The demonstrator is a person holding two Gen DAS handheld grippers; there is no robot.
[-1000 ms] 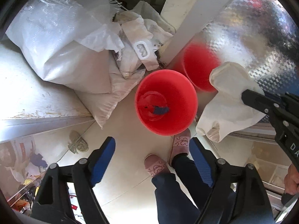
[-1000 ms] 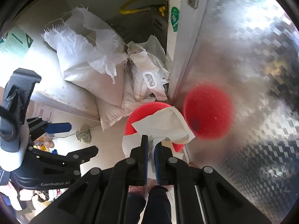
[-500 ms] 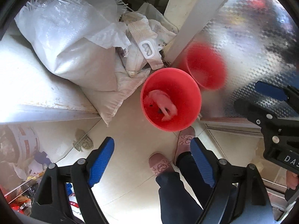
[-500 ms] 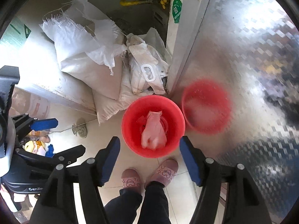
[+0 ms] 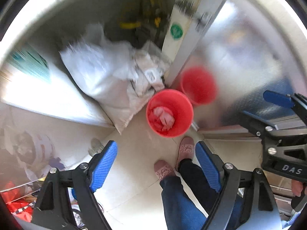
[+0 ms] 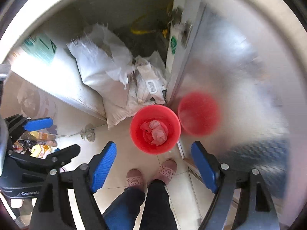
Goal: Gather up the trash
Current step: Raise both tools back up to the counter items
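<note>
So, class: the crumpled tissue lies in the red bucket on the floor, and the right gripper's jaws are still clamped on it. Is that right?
Not quite. The crumpled tissue does lie in the red bucket on the floor, but the right gripper is not clamped on it: its jaws are opening with nothing between them, well above the bucket. The right wrist view shows this.
</note>
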